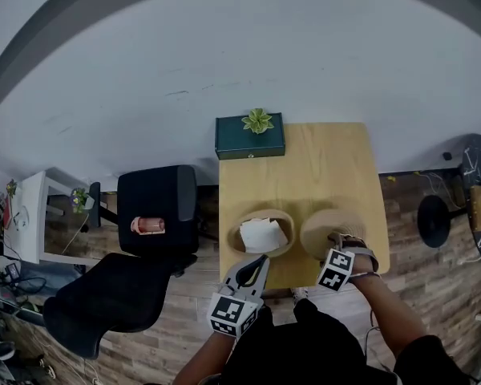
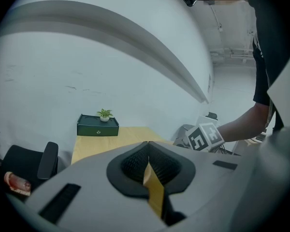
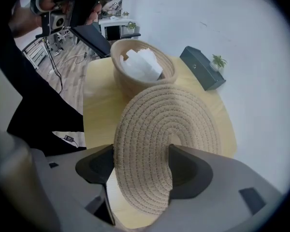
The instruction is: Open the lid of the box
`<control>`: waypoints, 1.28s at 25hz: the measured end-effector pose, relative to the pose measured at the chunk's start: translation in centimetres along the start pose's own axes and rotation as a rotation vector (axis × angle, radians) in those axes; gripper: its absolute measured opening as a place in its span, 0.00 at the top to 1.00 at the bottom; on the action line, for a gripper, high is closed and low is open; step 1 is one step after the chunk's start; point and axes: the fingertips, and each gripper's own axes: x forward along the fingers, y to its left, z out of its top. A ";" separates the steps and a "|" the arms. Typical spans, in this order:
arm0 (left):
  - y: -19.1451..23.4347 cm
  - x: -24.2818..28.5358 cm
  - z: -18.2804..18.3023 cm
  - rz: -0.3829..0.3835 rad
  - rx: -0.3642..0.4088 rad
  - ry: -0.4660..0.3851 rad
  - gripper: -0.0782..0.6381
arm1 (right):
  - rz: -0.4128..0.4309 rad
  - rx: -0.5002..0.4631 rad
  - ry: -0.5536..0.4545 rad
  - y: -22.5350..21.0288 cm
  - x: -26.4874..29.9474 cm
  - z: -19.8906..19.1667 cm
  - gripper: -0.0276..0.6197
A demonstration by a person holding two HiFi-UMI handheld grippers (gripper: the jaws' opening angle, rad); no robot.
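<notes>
A round woven basket (image 1: 260,233) stands open on the wooden table (image 1: 321,167), with crumpled white paper (image 1: 262,235) inside. Its flat woven lid (image 1: 327,231) is off the basket, to its right, tilted on edge. My right gripper (image 1: 342,245) is shut on that lid; in the right gripper view the lid (image 3: 166,129) fills the gap between the pads of my right gripper (image 3: 142,166), and the basket (image 3: 142,71) lies beyond it. My left gripper (image 1: 254,271) hovers at the table's front edge just below the basket, holding nothing. In its own view my left gripper (image 2: 147,151) shows its jaws together.
A dark green box (image 1: 250,137) with a small plant (image 1: 257,120) on top sits at the table's far left corner. Black office chairs (image 1: 156,207) stand left of the table. A stool (image 1: 434,219) is on the right. The wall runs close behind the table.
</notes>
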 end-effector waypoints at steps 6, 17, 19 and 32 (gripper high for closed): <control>0.6 0.4 -0.1 0.019 -0.002 0.008 0.87 | 0.035 -0.048 0.041 -0.5 3.5 -1.0 0.40; 1.3 -0.4 -1.8 0.061 -0.056 0.027 0.87 | 0.108 -0.108 0.073 -0.7 5.7 -0.9 0.40; 0.9 -0.4 -2.1 0.057 -0.064 0.028 0.87 | 0.113 -0.111 0.062 -0.7 5.7 -0.8 0.40; 0.0 0.0 0.4 0.050 -0.011 -0.019 0.87 | -0.038 0.046 -0.188 -2.6 -2.6 2.3 0.45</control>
